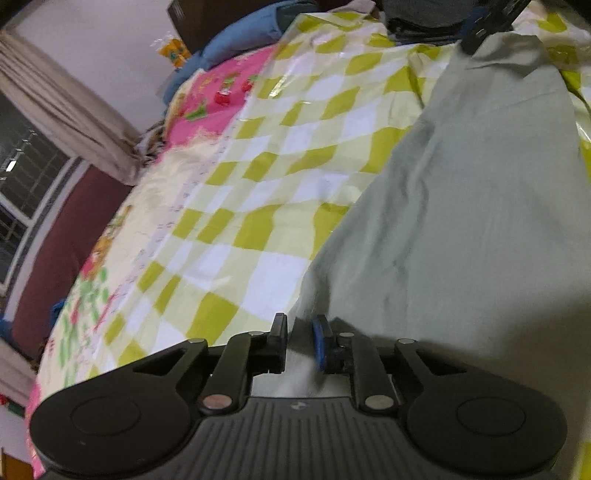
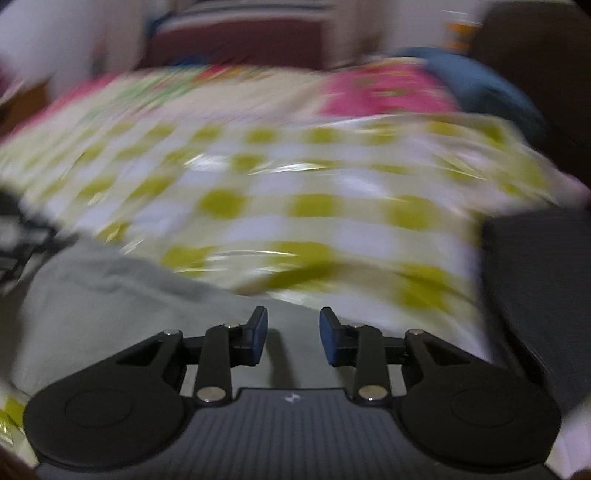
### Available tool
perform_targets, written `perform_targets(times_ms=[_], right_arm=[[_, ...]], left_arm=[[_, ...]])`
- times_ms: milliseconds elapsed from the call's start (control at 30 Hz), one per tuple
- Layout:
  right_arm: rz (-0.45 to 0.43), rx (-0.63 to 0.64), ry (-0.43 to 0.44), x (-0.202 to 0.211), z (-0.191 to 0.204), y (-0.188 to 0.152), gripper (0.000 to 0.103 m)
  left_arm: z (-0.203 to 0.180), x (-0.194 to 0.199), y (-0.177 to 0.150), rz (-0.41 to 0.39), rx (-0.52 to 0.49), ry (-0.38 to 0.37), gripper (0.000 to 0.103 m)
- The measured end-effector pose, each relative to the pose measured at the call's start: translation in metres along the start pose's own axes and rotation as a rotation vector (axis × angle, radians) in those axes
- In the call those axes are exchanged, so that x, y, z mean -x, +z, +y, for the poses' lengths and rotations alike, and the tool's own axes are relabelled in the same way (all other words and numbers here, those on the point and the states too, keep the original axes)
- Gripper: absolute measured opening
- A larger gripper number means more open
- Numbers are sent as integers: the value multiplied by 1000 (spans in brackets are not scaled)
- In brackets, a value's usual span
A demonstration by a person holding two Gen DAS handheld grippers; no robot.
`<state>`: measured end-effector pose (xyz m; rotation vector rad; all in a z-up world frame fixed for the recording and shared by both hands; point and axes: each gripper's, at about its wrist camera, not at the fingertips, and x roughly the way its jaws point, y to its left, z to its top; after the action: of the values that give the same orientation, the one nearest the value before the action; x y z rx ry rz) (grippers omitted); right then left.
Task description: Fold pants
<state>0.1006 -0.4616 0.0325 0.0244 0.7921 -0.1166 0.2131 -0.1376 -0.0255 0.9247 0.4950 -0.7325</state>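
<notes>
Pale grey-green pants lie stretched over a bed covered with a yellow-green and white checked plastic sheet. My left gripper is shut on the near edge of the pants, with cloth bunched between its jaws. My right gripper is open and empty just above the pants, which fill the lower left of the blurred right wrist view. The right gripper also shows as a dark shape at the far end of the pants in the left wrist view.
A dark folded garment lies at the right of the bed. A blue pillow and a pink printed bedsheet lie beyond the checked sheet. A window with a curtain is at left.
</notes>
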Motion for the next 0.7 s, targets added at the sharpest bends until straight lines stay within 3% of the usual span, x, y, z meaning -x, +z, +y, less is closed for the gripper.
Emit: perform_targets(times_ms=[100, 200, 267, 333, 433, 500, 600, 700], right_arm=[[-5, -118, -35, 20, -24, -29, 32], [75, -173, -137, 12, -36, -58, 32], [43, -298, -115, 17, -51, -68, 28], [-22, -428, -92, 34, -63, -72, 32], [-97, -441, -130, 54, -65, -76, 35], [-97, -472, -157, 59, -70, -80, 36], [-103, -676, -40, 72, -83, -98, 39], [-109, -758, 59, 72, -79, -107, 39]], left_arm=[[-11, 17, 1, -26, 27, -10, 33], [-34, 21, 2, -5, 32, -68, 37], [-52, 19, -1, 18, -16, -61, 37], [-62, 22, 0, 20, -59, -25, 36], [-62, 29, 6, 29, -53, -48, 37], [-63, 32, 8, 32, -67, -43, 37], [-67, 31, 6, 52, -65, -40, 38], [-73, 31, 1, 60, -34, -19, 38]])
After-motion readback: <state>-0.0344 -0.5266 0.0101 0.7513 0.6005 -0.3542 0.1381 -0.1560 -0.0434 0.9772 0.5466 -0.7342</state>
